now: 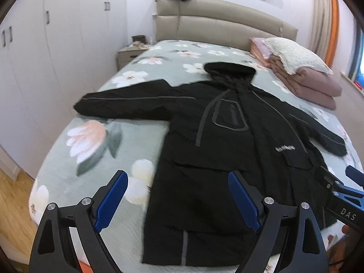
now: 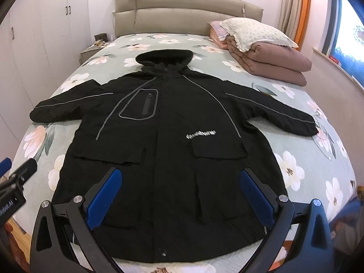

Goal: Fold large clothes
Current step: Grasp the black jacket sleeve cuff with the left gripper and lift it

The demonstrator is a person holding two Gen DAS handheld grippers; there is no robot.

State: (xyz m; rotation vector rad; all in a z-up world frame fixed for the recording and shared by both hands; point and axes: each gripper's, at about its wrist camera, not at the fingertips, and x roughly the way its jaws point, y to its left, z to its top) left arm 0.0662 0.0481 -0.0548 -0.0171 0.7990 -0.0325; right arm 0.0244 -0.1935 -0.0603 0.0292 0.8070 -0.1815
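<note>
A long black hooded coat (image 2: 173, 141) lies flat, front up, on the floral bed, sleeves spread to both sides and hood toward the headboard. It also shows in the left wrist view (image 1: 227, 150). My left gripper (image 1: 177, 179) is open and empty, hovering above the coat's lower left hem near the foot of the bed. My right gripper (image 2: 179, 177) is open and empty, above the middle of the coat's lower part. The left gripper's body shows at the left edge of the right wrist view (image 2: 16, 182).
The bed (image 2: 295, 166) has a green floral cover. A folded pink quilt with a white pillow (image 2: 261, 52) sits at the head, right side. A padded headboard (image 2: 182, 16), a nightstand (image 2: 91, 50), white wardrobes (image 1: 34, 68) on the left, a window sill (image 2: 336, 72) on the right.
</note>
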